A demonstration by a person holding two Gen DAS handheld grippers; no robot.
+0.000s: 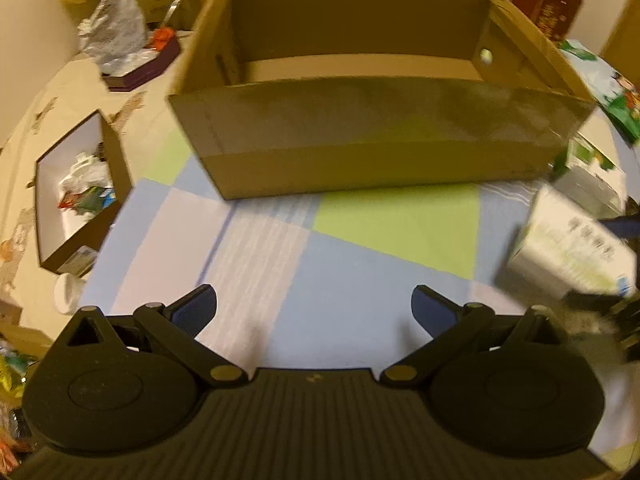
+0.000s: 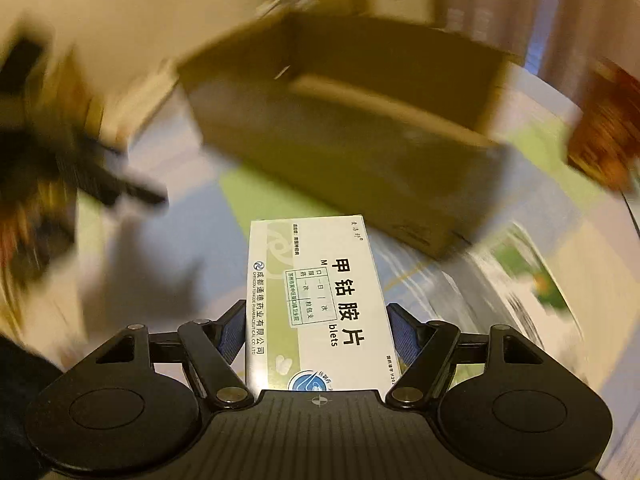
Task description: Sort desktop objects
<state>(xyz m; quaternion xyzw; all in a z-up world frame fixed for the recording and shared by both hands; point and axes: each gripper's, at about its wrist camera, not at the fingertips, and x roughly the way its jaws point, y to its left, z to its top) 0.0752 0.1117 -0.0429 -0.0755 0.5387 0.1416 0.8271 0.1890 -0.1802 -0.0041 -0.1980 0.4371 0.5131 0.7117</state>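
My right gripper (image 2: 318, 330) is shut on a white and green medicine box (image 2: 316, 300) with black Chinese lettering, held above the checkered cloth in front of a large open cardboard box (image 2: 360, 152). The same medicine box (image 1: 568, 252) shows blurred at the right edge of the left wrist view. My left gripper (image 1: 314, 306) is open and empty, above the cloth, facing the cardboard box (image 1: 376, 136), which looks empty inside.
A checkered blue, green and white cloth (image 1: 360, 248) covers the table. A small open box of odds and ends (image 1: 76, 196) lies left. A silver bag (image 1: 116, 28) sits back left. Green printed packets (image 1: 608, 88) and a red box (image 1: 548, 4) stand right.
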